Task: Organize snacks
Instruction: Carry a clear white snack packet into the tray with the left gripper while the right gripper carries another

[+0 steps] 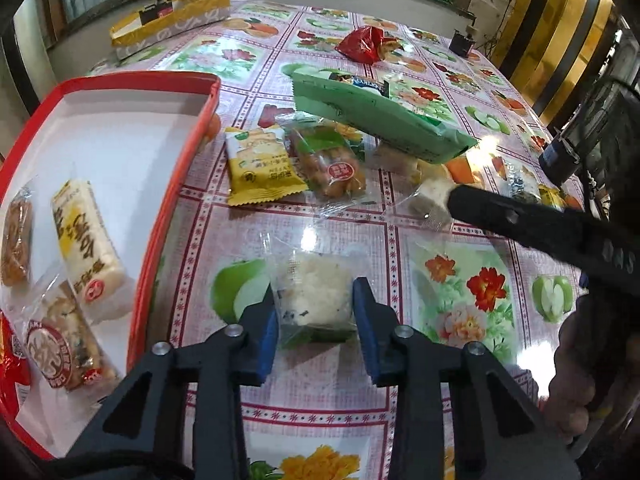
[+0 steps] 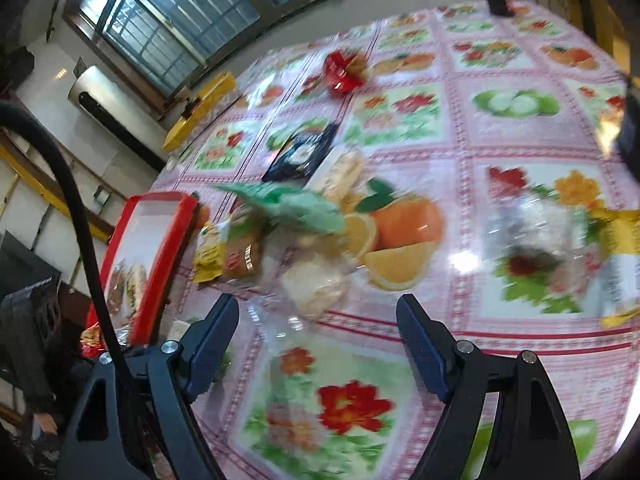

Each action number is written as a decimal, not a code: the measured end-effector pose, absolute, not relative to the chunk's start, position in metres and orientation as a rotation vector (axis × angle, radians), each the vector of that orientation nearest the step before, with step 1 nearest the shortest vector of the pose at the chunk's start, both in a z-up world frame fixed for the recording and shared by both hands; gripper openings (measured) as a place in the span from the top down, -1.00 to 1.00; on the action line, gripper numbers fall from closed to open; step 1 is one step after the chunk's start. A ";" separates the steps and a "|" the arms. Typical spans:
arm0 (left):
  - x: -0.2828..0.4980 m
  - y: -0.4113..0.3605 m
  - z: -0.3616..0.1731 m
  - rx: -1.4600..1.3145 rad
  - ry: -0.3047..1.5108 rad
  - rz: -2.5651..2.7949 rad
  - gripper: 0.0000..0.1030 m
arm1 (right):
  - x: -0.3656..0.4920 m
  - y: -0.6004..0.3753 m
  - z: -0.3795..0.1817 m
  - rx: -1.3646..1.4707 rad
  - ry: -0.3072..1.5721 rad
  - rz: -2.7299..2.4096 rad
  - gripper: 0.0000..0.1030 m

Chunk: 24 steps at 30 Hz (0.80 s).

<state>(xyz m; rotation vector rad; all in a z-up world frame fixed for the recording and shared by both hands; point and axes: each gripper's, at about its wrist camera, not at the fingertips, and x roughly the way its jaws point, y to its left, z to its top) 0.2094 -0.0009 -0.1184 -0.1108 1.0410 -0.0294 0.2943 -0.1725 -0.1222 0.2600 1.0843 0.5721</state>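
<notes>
Left tongs (image 1: 316,300) clamped on rice snack (image 1: 316,296); right tongs (image 2: 320,320) spread wide, empty.

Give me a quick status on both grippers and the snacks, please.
Left gripper shut on clear-wrapped rice snack. Right gripper open, empty. Red tray holds several snacks. Nothing blocking.

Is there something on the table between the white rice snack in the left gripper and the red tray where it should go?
Nothing visible blocks it. The white rice snack sits between the left gripper pads; only bare tablecloth lies before the red tray, whose raised rim it must clear.
</notes>
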 end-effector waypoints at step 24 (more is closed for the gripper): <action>0.155 0.075 -0.056 -0.372 0.878 -0.104 0.62 | 0.268 -0.146 -0.111 0.089 0.979 0.408 1.00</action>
